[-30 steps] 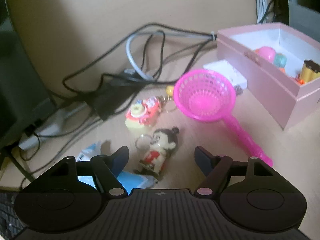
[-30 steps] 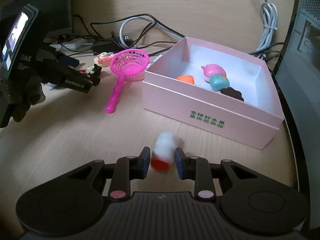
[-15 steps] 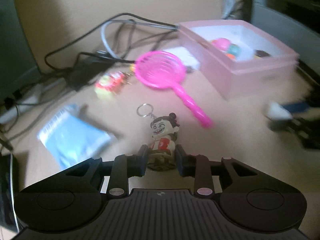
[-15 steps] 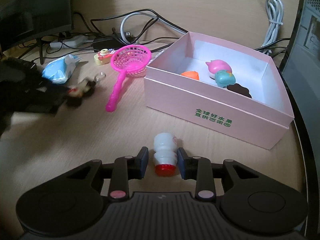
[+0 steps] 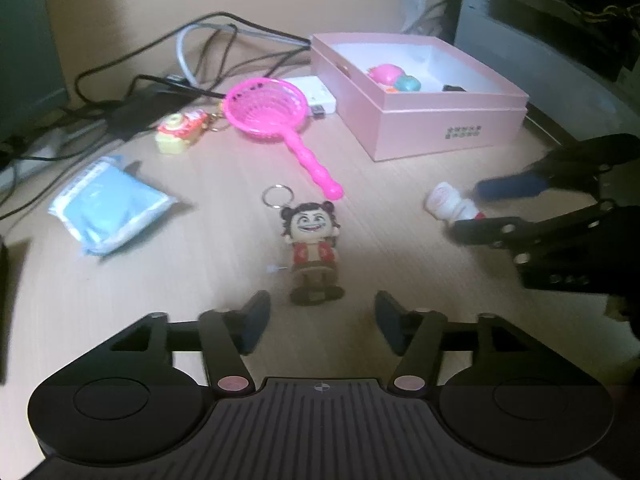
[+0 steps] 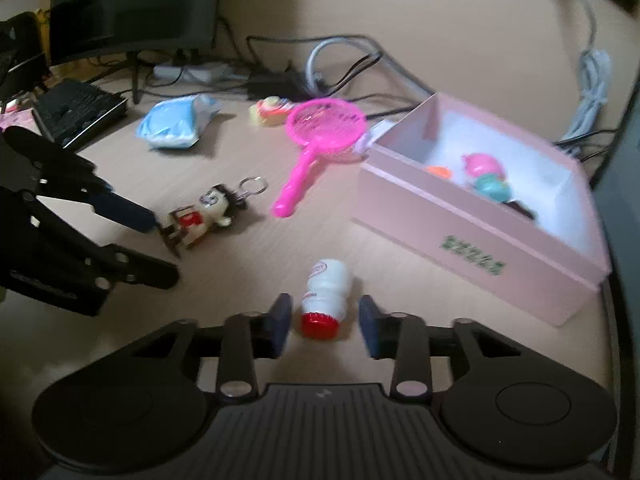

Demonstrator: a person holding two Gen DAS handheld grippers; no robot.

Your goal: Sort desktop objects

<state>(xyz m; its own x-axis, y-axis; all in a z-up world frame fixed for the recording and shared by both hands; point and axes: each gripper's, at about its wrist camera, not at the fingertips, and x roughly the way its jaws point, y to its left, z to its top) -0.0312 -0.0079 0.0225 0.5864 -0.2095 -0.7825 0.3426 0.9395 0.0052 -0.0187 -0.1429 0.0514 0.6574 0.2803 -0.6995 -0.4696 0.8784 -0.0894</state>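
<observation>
Left wrist view: left gripper [image 5: 322, 317] jaws spread wide, holding nothing; doll keychain [image 5: 312, 249] lies on the desk [image 5: 160, 280] just ahead, between the fingertips' line. Pink box [image 5: 436, 120] far right.

Right wrist view: right gripper [image 6: 323, 322] jaws apart, small white bottle [image 6: 325, 298] lying loose between them, red cap toward camera. Pink strainer [image 6: 320, 140] beside the box.

My right tool [image 6: 323, 322] is spread wide around a small white bottle [image 6: 326, 298] lying on the bench [image 6: 240, 272], red cap toward me; the pink box [image 6: 480, 240] sits just beyond.
</observation>
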